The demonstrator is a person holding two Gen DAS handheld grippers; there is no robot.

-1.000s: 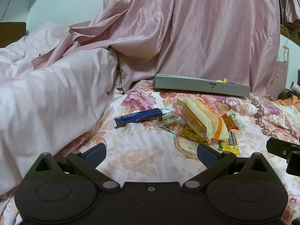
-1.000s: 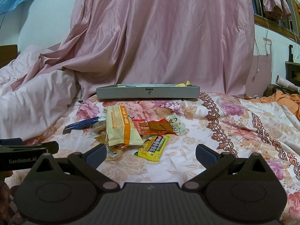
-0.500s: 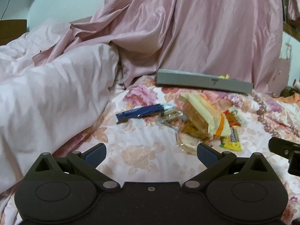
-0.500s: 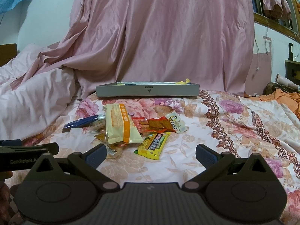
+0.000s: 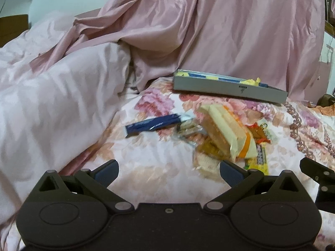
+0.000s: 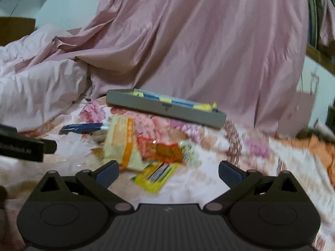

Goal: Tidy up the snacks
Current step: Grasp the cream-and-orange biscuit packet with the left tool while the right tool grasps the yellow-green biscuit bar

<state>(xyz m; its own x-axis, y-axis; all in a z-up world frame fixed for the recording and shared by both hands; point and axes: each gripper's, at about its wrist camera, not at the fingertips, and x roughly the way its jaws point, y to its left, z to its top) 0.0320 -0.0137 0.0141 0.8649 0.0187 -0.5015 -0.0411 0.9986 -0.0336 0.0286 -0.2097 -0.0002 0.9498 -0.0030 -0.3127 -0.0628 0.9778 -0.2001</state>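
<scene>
Snacks in a loose heap on the floral bedspread point(image 5: 159, 159), and the landmark here is the grey tray point(image 6: 167, 109), which sits at the back of the bed against the draped pink curtain point(image 6: 209, 41). A few yellow and blue packets already lie inside that tray, so it reads as the place the pile is meant to go. In front of the tray, the big cream wafer pack point(image 6: 122, 144) lies on top of the heap, propped on smaller packets. Left of it, nearer the tray's left end, lies the dark blue bar point(image 5: 153, 124). In front of the tray's middle, the red-orange packet point(image 6: 165, 150), and closest to the camera the yellow packet point(image 6: 157, 175), flat and clear of the rest.

Right gripper point(image 6: 168, 171), jaws spread wide, nothing between them, and the yellow packet sits right in that gap: the easy first pick, I'd say. Left gripper point(image 5: 168, 170) is also gaping and empty, lined up on the heap's near left edge. The rumpled pale duvet point(image 5: 52, 104) banks up well left of the tray, hemming the pile in.
</scene>
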